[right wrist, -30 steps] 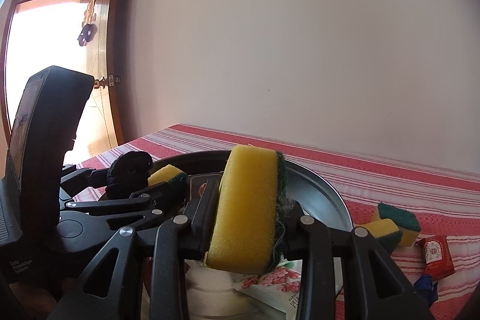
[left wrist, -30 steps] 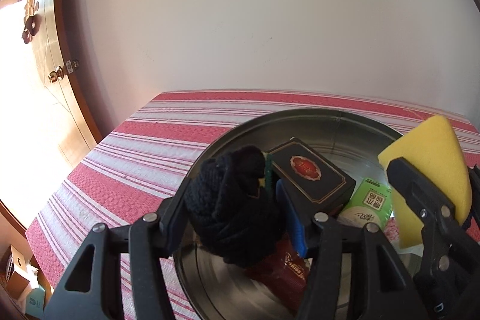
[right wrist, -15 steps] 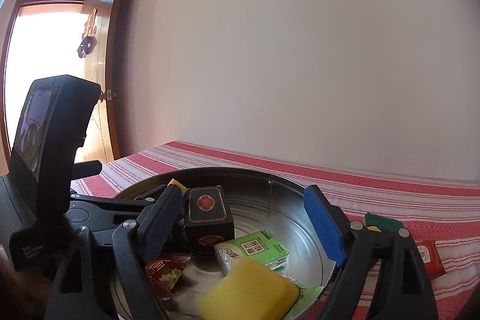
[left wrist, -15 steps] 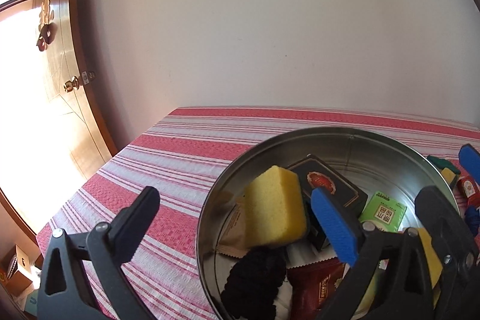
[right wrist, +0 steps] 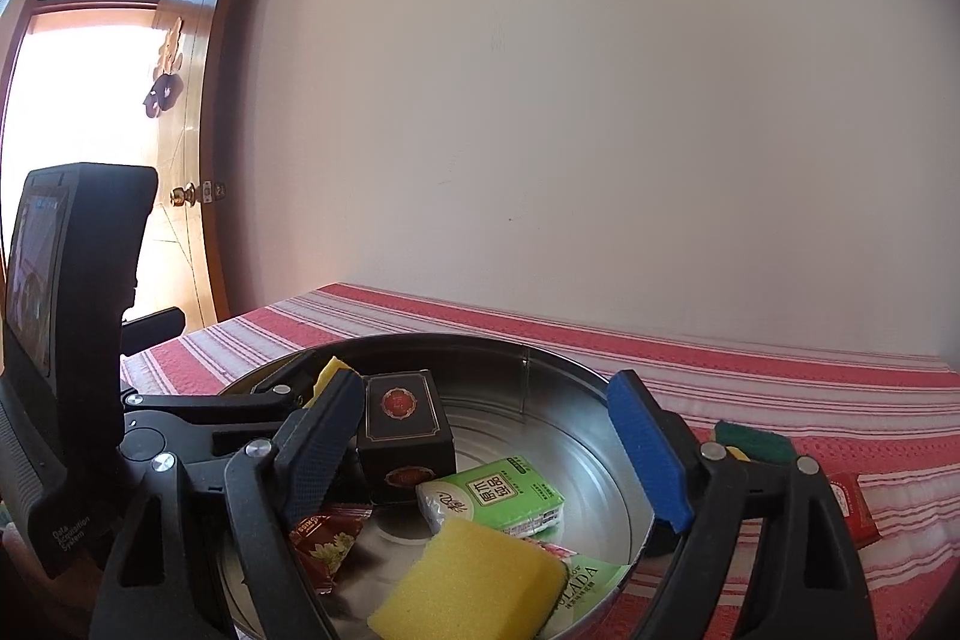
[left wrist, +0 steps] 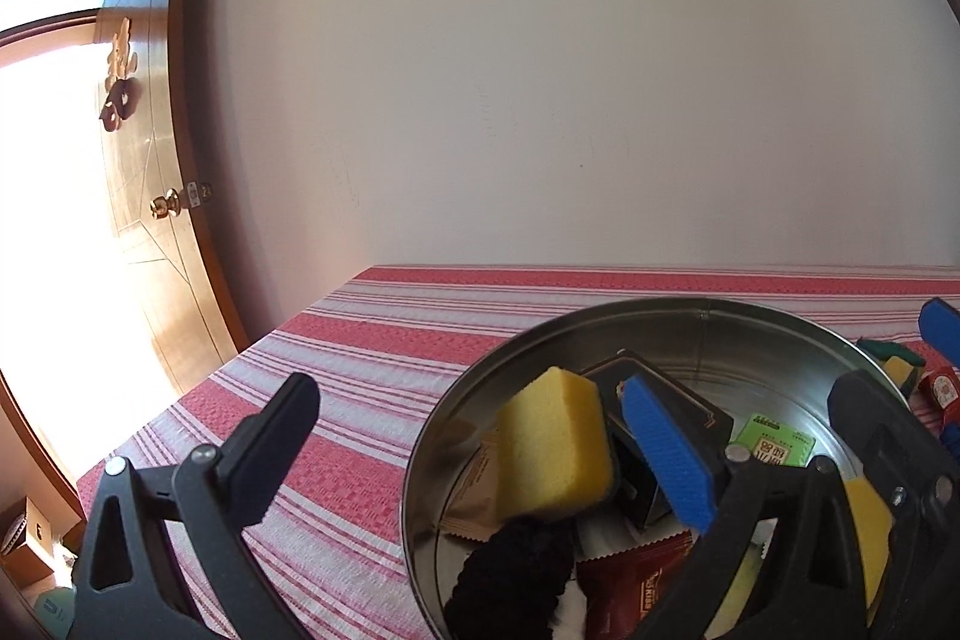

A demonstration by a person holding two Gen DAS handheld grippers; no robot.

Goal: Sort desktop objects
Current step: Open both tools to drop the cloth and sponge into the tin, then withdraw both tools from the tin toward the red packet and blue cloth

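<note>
Two grippers hang over a round metal tin [left wrist: 708, 307] that sits on a table covered with a red-and-white striped cloth [left wrist: 360, 358]. On the left gripper [left wrist: 468, 442] the jaws stand wide apart and grip nothing; its black finger is over the cloth, its blue-padded finger over the tin. On the right gripper [right wrist: 486, 451] the jaws are likewise spread and empty, framing the tin's inside. Inside the tin lie a yellow sponge [left wrist: 555, 451] tilted against a black box [right wrist: 405, 427] with a red emblem, a green tissue pack [right wrist: 495, 496], a red snack packet [right wrist: 324, 538], a black knitted bundle [left wrist: 516, 574] and a second yellow sponge [right wrist: 474, 583] resting on a green-and-white packet [right wrist: 585, 583]. Outside the tin, on the cloth to the right, lie a green-and-yellow sponge [right wrist: 753, 442] and a small red packet [right wrist: 855, 508].
</note>
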